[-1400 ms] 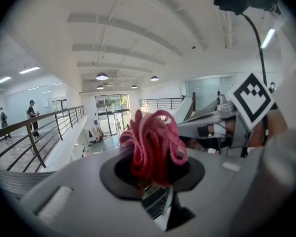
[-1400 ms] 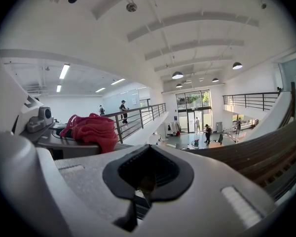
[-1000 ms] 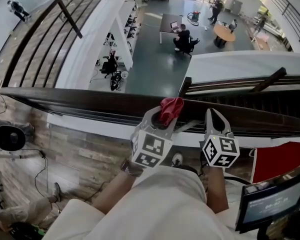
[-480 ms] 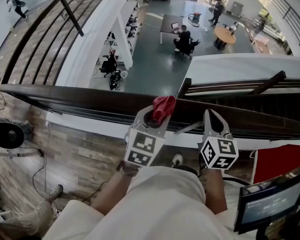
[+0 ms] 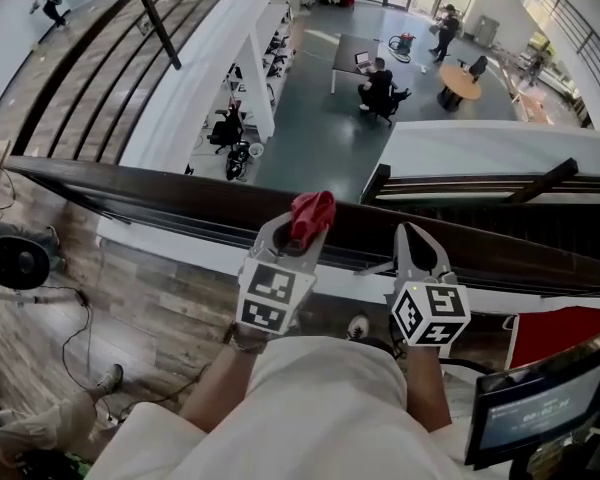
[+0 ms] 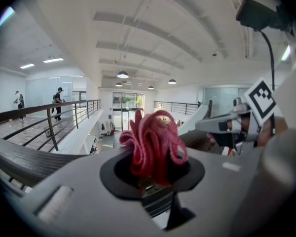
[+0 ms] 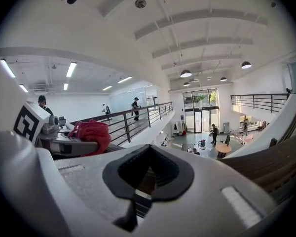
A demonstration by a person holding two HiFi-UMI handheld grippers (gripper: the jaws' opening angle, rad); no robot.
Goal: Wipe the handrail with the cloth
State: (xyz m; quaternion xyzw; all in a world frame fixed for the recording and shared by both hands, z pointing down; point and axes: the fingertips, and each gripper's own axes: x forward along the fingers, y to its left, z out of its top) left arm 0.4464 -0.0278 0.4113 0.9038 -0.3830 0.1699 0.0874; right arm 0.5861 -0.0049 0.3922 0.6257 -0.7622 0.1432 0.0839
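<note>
1. The left tongs [image 5: 294, 236] are clamped shut on a bunched red cloth [image 5: 311, 213], which sticks out past their tips over the long dark wooden handrail [image 5: 180, 193] just ahead of them. The right tongs [image 5: 411, 234] sit beside them on the right, closed with nothing in them, tips also at the rail.
2. Beyond both tongs the floor drops away to an open hall with people seated below. From where I stand, a loosened grip would likely send the cloth over the edge.
3. The cloth is held as a tight wad. I'd expect only a small patch to meet the wood, and the hard tips might scrape the rail if pressed low.
4. I cannot tell whether the cloth actually touches the handrail. The contact spot is hidden under the wad.
5. The rail runs out of sight to both sides of the tongs.
</note>
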